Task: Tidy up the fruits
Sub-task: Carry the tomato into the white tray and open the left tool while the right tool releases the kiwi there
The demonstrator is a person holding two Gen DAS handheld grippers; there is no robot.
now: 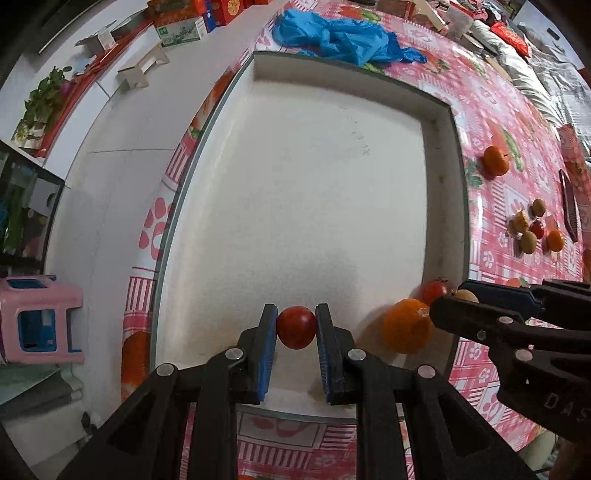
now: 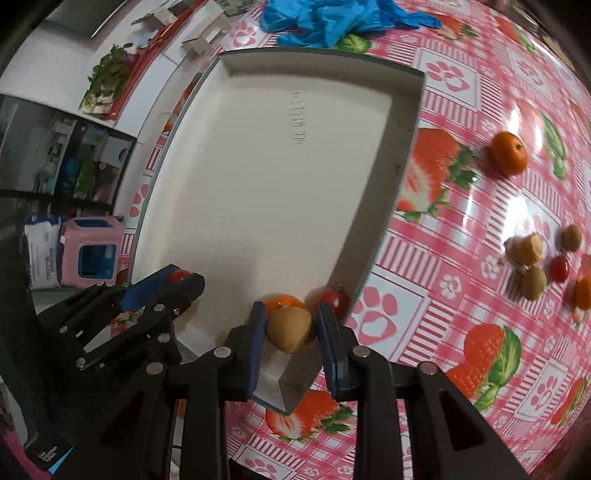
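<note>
tomato (image 1: pixel 296 327) in left tongs (image 1: pixel 296 325)

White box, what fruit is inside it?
Inside the box lie an orange and a small tomato. The right tool hides part of both, so more fruit behind it can't be ruled out.

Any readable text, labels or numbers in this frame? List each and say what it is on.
"DAS": embossed on the right gripper body, cut off at the frame edge.
Pencil-like marks on the white tray floor: illegible.
Green-and-white carton: print too small.
Red boxes: print blurred.
</note>
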